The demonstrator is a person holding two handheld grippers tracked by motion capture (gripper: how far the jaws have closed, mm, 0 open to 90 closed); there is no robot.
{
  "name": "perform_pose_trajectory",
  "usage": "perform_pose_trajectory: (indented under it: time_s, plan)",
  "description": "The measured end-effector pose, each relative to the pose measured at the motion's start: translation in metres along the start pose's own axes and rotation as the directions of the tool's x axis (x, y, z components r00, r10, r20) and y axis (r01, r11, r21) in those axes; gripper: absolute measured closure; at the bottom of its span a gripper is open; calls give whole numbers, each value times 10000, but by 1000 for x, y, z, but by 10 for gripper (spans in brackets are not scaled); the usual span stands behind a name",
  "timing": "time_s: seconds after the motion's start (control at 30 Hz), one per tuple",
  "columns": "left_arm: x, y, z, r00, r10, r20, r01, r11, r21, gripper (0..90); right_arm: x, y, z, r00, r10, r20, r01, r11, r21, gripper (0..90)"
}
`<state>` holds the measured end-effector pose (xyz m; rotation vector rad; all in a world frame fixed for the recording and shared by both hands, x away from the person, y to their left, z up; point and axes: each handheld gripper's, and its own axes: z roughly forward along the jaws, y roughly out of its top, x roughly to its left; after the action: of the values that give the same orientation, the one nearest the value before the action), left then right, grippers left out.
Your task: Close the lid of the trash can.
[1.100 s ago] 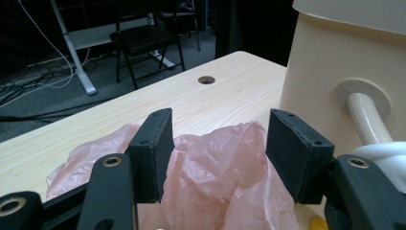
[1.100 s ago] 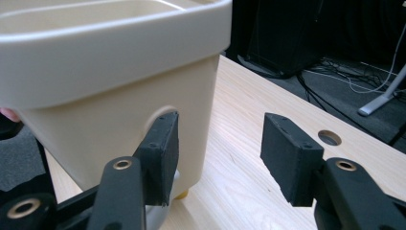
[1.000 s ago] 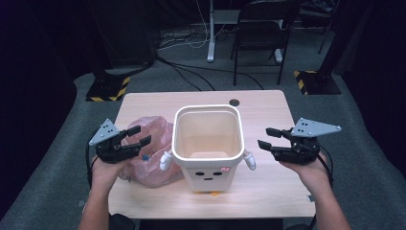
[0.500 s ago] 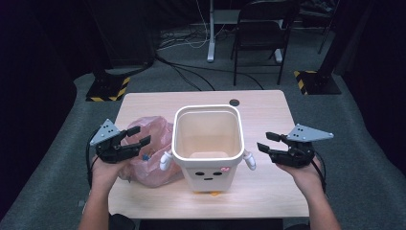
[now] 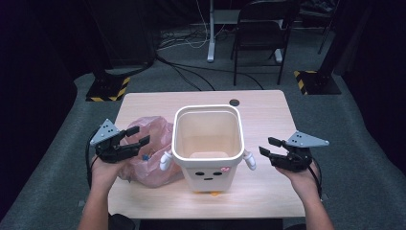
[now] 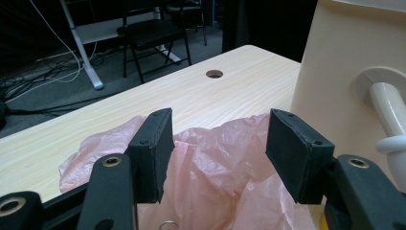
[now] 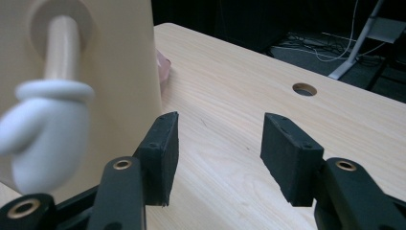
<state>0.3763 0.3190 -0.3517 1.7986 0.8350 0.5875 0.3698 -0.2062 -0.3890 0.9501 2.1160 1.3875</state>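
The desk (image 5: 268, 120) fills the middle of the high view, pale wood with a round cable hole (image 5: 234, 102) near its far edge. Dead centre stands the bin (image 5: 208, 143), a cream square tub with a little face on its front and two white mitten arms (image 5: 248, 160) poking out of its sides. Looking down into it, the bin reads as empty, just bare pale floor inside. It looks like rigid plastic, light for its bulk and smooth-walled, so my guess is the rim or those stubby arms give the surest hold.

Just to the left, touching the bin's side, lies the pink bag (image 5: 146, 151), crumpled thin film, soft and floppy, almost weightless by the look of it. A pinch on any raised fold near the top ought to lift it, though it will sag and may slide between the pads. Something small and dark shows through the film; too faint to name.

Now the hands. The left gripper (image 5: 135, 135) hovers right over the bag, jaws spread wide, pink folds showing between the pads (image 6: 155, 148) and nothing pinched. The right gripper (image 5: 268, 146) hangs over bare desk just beside the bin's right mitten, jaws likewise spread apart and holding nothing
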Motion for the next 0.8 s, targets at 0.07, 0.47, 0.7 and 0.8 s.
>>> perform_pose_trajectory:
  time_s: [0.07,0.47,0.7,0.8]
  plan:
    - [0,0,0,10000,17,-6,-17,10000,10,422,-1,-5,1,10000,25,84,-26,10000,82,466]
    - [1,-2,2,10000,-6,-1,6,10000,19,422,-10,-29,11,9982,163,573,-186,9990,409,465]
    - [2,-3,3,10000,-29,-22,29,9999,101,422,-16,-40,15,9964,460,716,-494,9977,464,464]
    - [3,-5,4,10000,-44,-23,44,9999,143,422,-18,-46,16,9953,515,823,-556,9972,492,464]
